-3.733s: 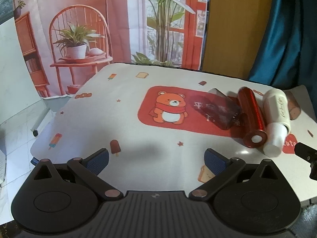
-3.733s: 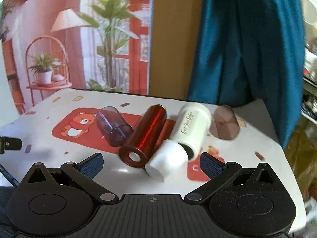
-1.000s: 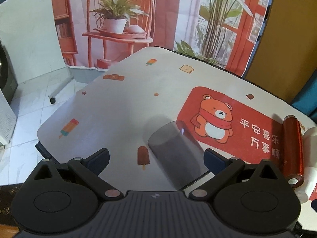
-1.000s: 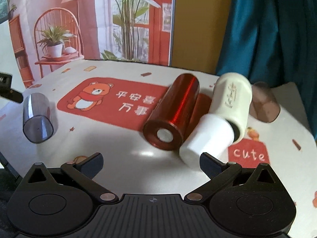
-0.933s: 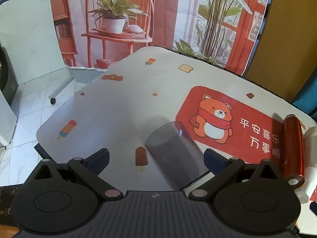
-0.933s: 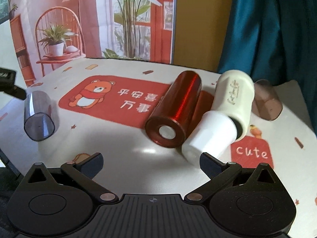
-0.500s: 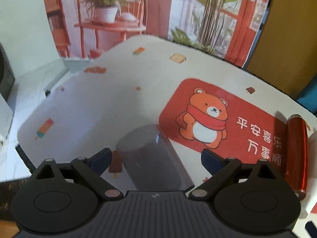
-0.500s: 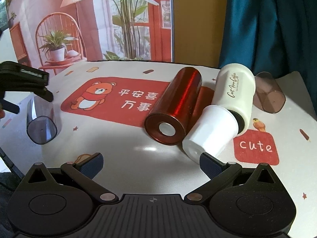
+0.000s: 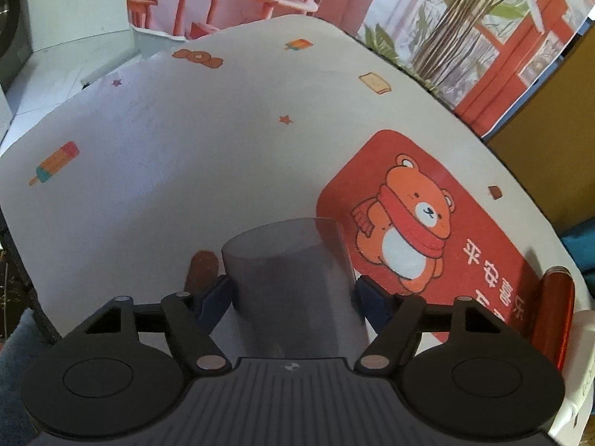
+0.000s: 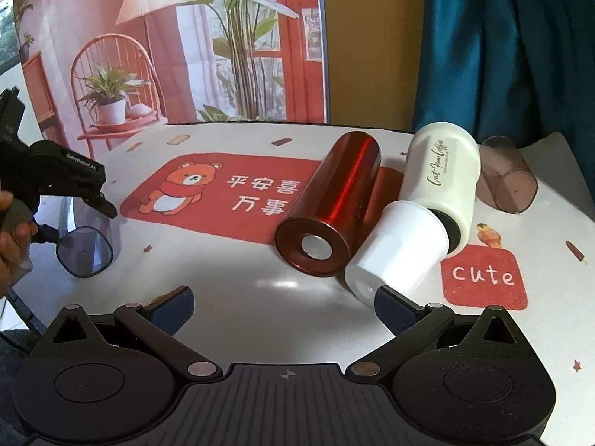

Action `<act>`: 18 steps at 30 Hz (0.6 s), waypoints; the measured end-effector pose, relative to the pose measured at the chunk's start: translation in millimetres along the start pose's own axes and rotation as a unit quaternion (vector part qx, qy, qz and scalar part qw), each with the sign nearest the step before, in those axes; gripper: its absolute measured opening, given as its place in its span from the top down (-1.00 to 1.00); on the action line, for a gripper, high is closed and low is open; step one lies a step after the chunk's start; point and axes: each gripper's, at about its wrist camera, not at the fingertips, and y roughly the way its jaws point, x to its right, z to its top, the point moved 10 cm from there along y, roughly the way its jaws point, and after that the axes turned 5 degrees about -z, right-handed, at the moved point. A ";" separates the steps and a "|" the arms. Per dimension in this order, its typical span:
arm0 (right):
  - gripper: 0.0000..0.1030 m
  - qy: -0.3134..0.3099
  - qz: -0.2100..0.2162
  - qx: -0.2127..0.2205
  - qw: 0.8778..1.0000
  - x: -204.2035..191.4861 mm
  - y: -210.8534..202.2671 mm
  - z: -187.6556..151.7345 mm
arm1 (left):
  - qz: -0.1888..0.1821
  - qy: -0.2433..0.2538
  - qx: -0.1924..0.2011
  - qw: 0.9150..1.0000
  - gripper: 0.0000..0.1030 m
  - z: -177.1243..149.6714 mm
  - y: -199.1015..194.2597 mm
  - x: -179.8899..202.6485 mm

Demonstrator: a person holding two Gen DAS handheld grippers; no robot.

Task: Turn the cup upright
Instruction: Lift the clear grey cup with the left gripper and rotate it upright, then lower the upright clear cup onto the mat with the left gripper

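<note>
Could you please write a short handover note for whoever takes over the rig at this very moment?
Left gripper: closed on the smoky grey cup, which lies on its side at the table's left end.
Right gripper: open, empty, hovering in front of the red tumbler and white bottle, both lying down; a brown cup lies beyond.
Done: grey cup grasped.
Left: tip it upright, set it down, release.

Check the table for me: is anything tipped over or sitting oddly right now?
Yes. The red tumbler, white bottle and brown cup all lie on their sides. The white cap lies loose against the bottle's mouth. The left gripper is shut on the grey cup, also not upright.
</note>
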 end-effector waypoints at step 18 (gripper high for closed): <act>-1.00 -0.002 0.004 -0.003 1.000 -5.1 -1.3 -1.1 | -0.005 0.141 0.025 0.990 -0.43 -19.9 -25.7 9.8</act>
